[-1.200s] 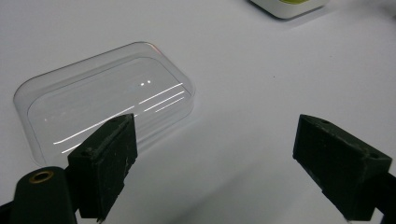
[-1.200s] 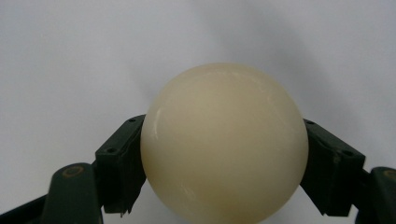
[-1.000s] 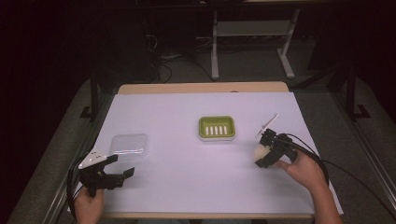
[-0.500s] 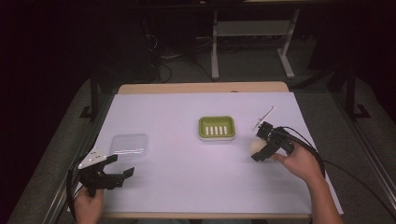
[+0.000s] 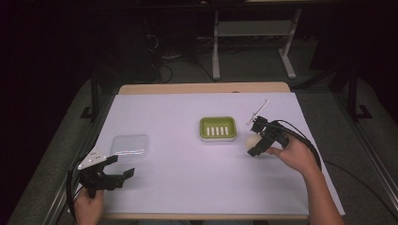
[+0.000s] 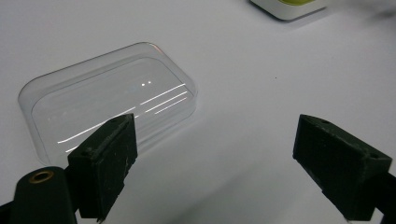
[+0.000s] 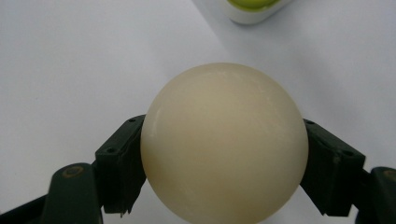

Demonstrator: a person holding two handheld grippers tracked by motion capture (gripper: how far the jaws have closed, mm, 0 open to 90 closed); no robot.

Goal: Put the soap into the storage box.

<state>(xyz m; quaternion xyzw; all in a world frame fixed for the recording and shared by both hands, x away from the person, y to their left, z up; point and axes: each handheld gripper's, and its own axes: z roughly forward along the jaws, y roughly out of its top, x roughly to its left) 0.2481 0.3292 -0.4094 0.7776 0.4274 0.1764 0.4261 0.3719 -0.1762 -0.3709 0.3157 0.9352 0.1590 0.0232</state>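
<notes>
Cream ball (image 7: pixel 224 144) in right tongs (image 5: pixel 254 142) (raised)

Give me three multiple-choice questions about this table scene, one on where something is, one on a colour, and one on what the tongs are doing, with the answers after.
1. Where does the clear plastic lid lie?
A. Just ahead of the left tongs
B. On top of the soap dish
C. Beside the right hand

2. What colour is the inside of the soap dish?
A. Red
B. Green
C. Black

3. What is the state of the right tongs?
A. Open over bare table
B. Shut on the lid
C. Shut on the cream round soap

Answers: 1 A, the left gripper view shows the lid just past its open jaws. 2 B, the high view shows a green slotted tray in a white rim. 3 C, the right gripper view shows both jaws pressed against the soap's sides.
</notes>
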